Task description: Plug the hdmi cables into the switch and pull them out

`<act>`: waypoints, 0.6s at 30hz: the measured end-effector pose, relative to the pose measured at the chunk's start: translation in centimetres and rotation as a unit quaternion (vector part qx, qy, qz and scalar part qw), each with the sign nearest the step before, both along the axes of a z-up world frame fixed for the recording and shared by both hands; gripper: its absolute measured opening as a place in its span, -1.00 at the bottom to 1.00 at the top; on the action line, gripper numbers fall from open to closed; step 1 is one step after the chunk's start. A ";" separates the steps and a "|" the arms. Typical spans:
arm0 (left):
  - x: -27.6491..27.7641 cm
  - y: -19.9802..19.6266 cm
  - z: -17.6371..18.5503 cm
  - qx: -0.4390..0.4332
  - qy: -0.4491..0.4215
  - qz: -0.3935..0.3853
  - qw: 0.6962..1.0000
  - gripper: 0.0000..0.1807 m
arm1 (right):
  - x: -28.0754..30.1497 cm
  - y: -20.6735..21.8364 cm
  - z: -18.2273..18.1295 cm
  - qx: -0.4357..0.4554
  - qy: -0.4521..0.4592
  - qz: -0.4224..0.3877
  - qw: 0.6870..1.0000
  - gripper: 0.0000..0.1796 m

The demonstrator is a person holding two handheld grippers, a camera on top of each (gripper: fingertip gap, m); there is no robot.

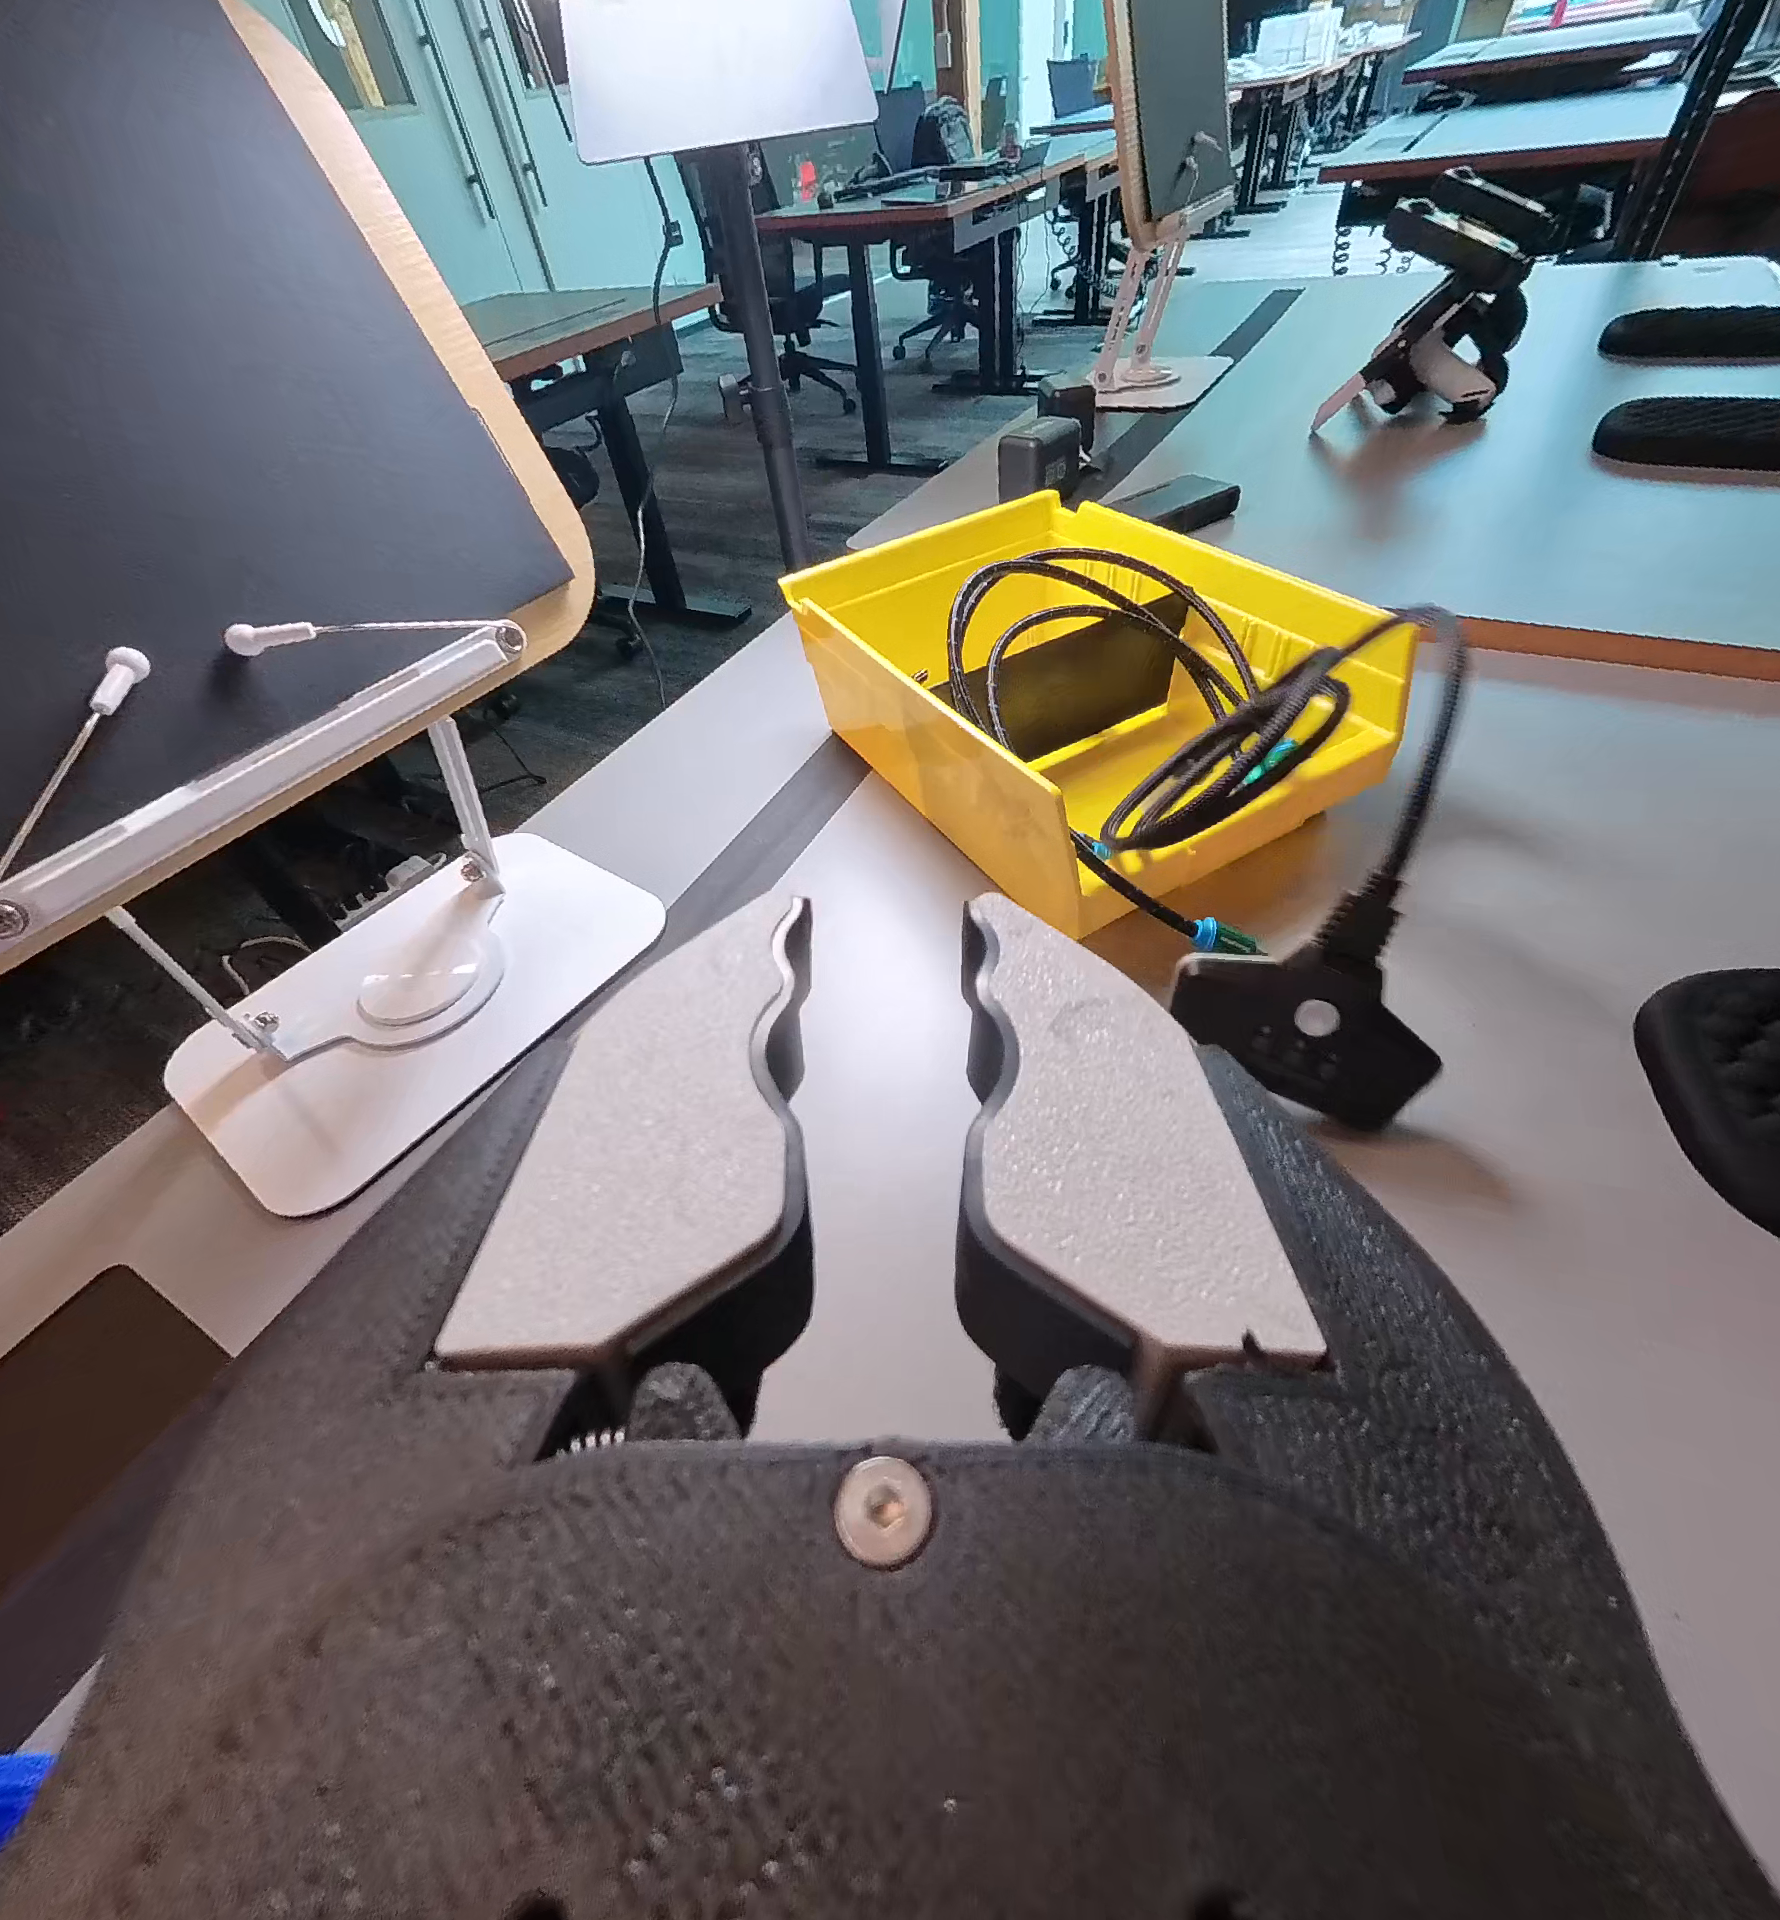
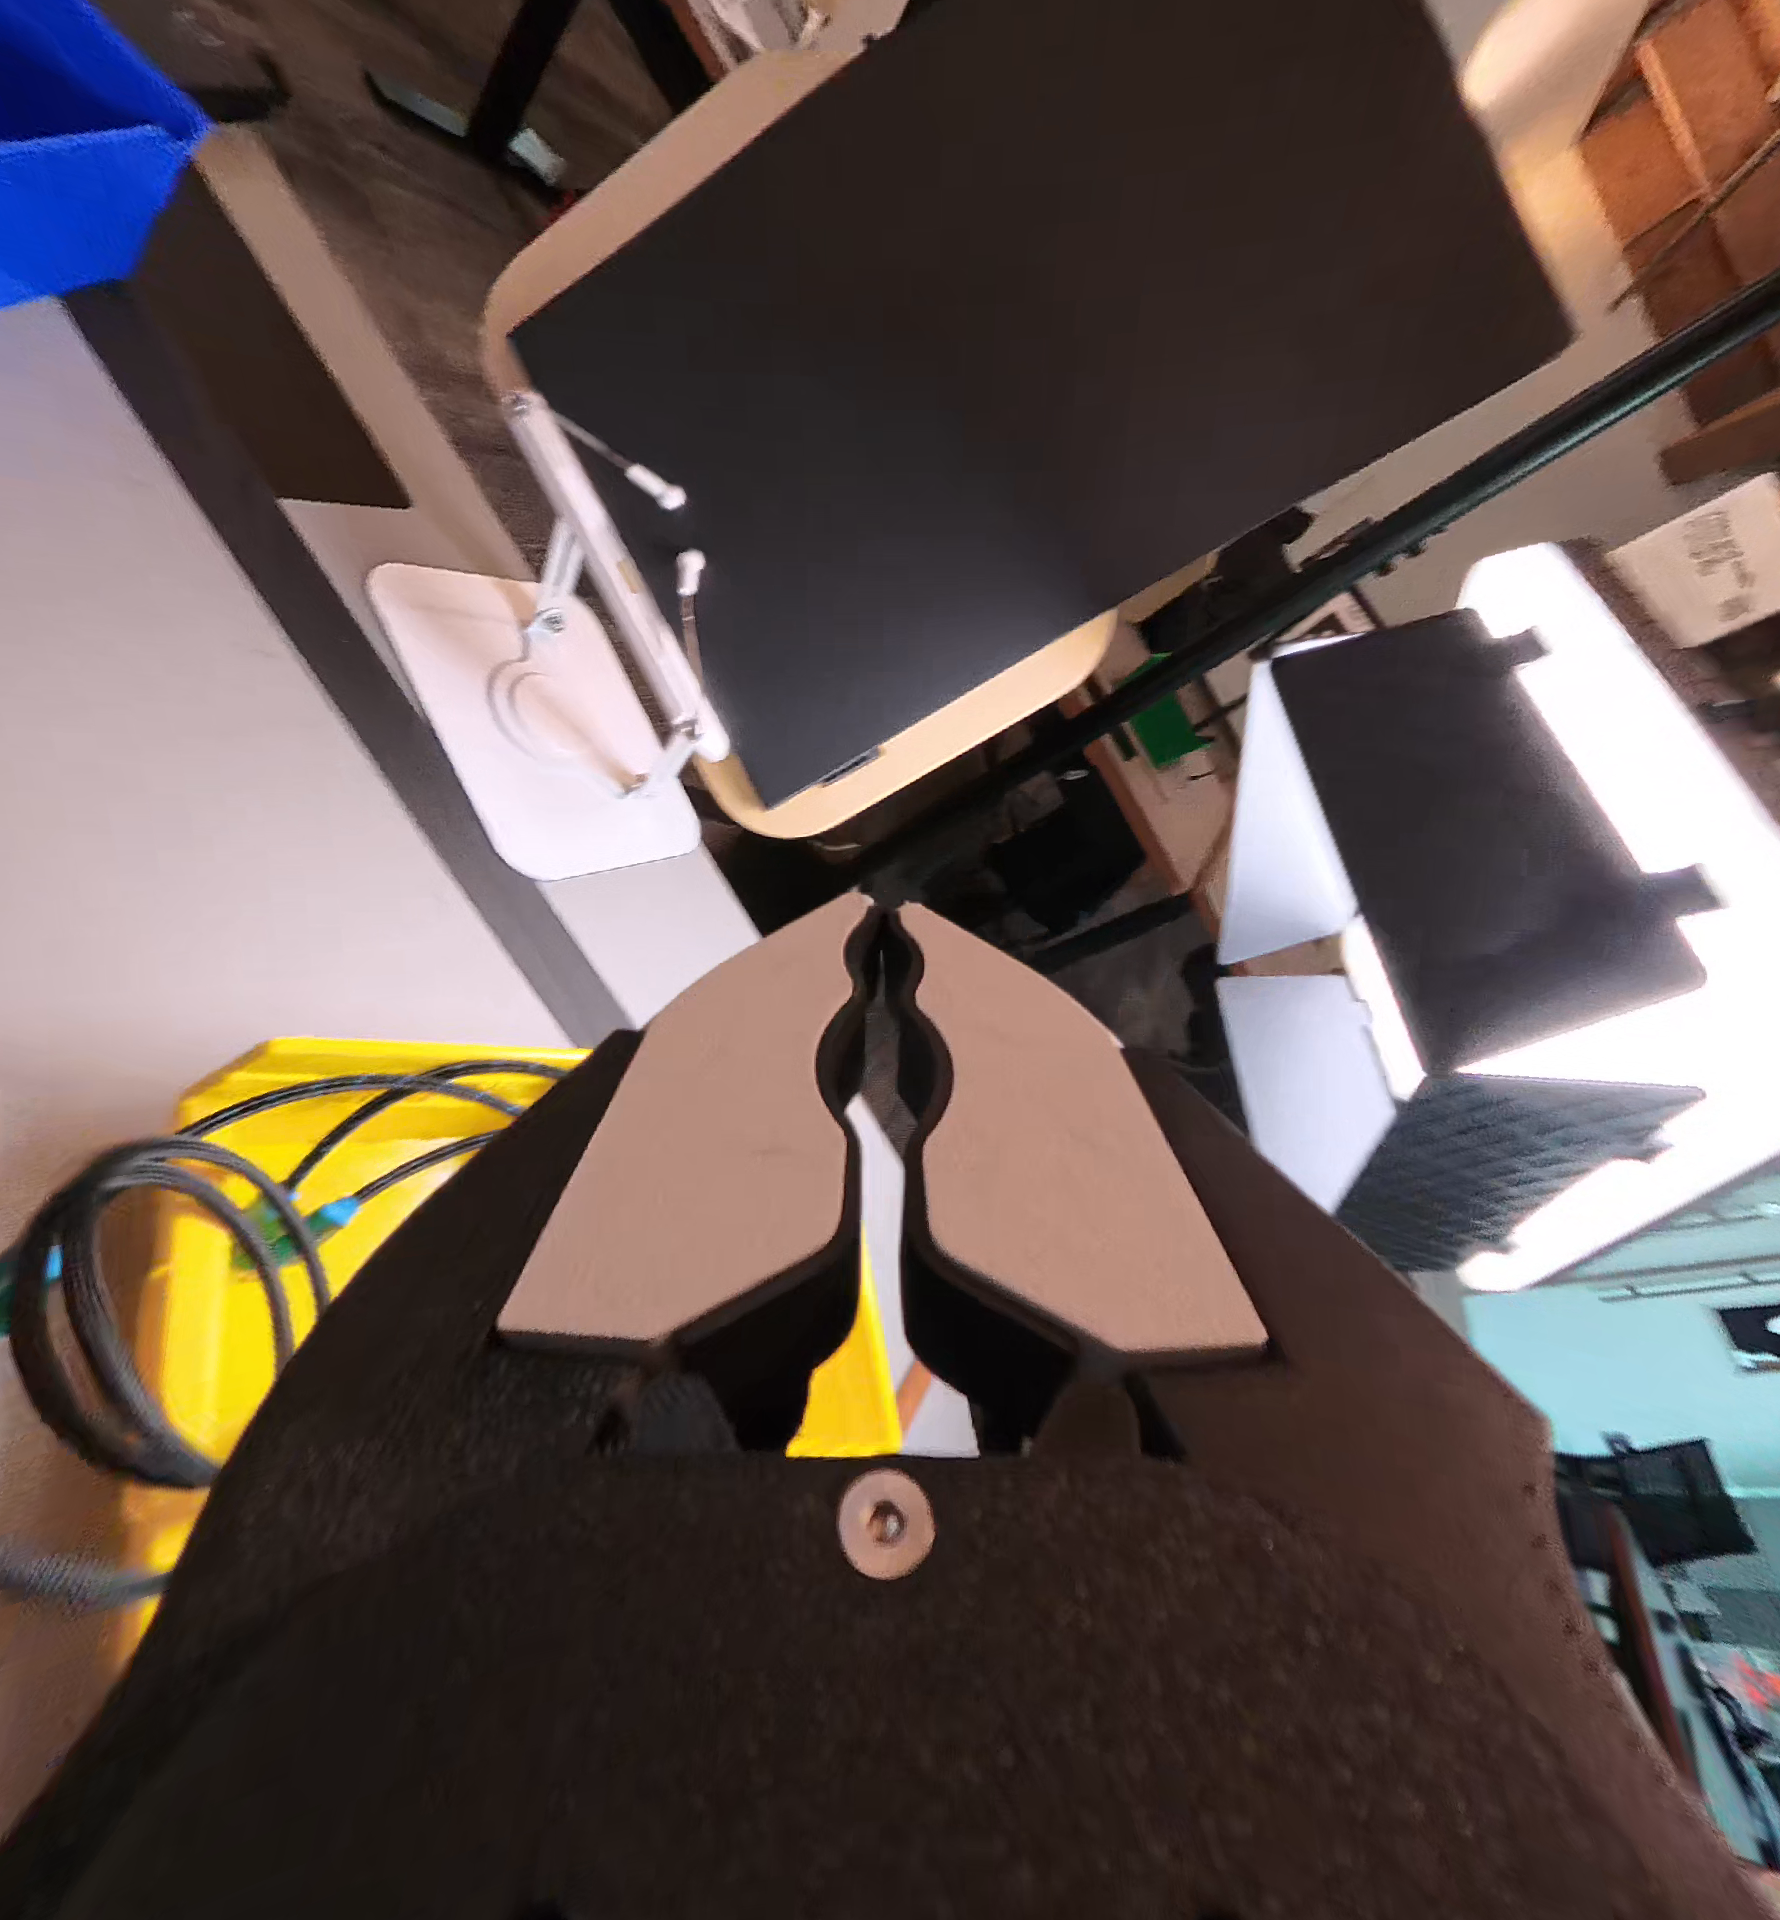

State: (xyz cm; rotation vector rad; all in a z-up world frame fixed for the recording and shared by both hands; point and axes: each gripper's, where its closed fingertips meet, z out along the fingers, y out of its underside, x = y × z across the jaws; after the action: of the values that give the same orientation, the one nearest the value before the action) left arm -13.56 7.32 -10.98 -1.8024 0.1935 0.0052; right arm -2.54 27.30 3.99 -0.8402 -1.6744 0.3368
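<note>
In the left wrist view my left gripper (image 1: 886, 925) is open over the grey table (image 1: 1592, 831), with only bare table between its fingers. Just right of its right finger is a small black HDMI switch (image 1: 1301, 1039), blurred, casting a shadow on the table. A braided black cable (image 1: 1437, 727) arcs up from the switch and back into the yellow bin (image 1: 969, 790). A green and blue plug (image 1: 1229, 935) on another cable reaches the switch's edge. In the right wrist view my right gripper (image 2: 881, 914) is shut with nothing seen between its pads. The bin (image 2: 346, 1060) and coiled cables (image 2: 138, 1299) lie at lower left.
A dark board on a white stand (image 1: 418, 1018) stands to the left and also shows in the right wrist view (image 2: 1021, 364). Black mesh pads (image 1: 1748, 1101) lie to the right. A blue bin (image 2: 34, 156) is at the table's end. Another gripper (image 1: 1437, 312) rests on the far table.
</note>
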 end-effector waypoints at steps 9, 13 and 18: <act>-0.2 0.2 -0.7 -0.012 0.002 0.003 1.000 -0.69 | 4.9 -9.9 -14.1 -0.063 -0.235 0.137 0.960 -0.76; -0.2 0.2 -0.8 -0.016 0.006 0.002 1.000 -0.68 | 9.4 -12.8 -20.7 -0.067 -0.347 0.147 0.924 -0.63; 0.1 0.2 -0.7 -0.016 0.009 0.000 1.000 -0.68 | 14.0 -11.8 -27.9 -0.023 -0.438 0.097 0.893 -0.53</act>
State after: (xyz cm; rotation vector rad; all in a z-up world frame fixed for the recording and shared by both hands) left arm -13.45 7.56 -11.70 -1.8358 0.2077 0.0191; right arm 11.49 15.46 -23.93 -0.9280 -2.6131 0.1239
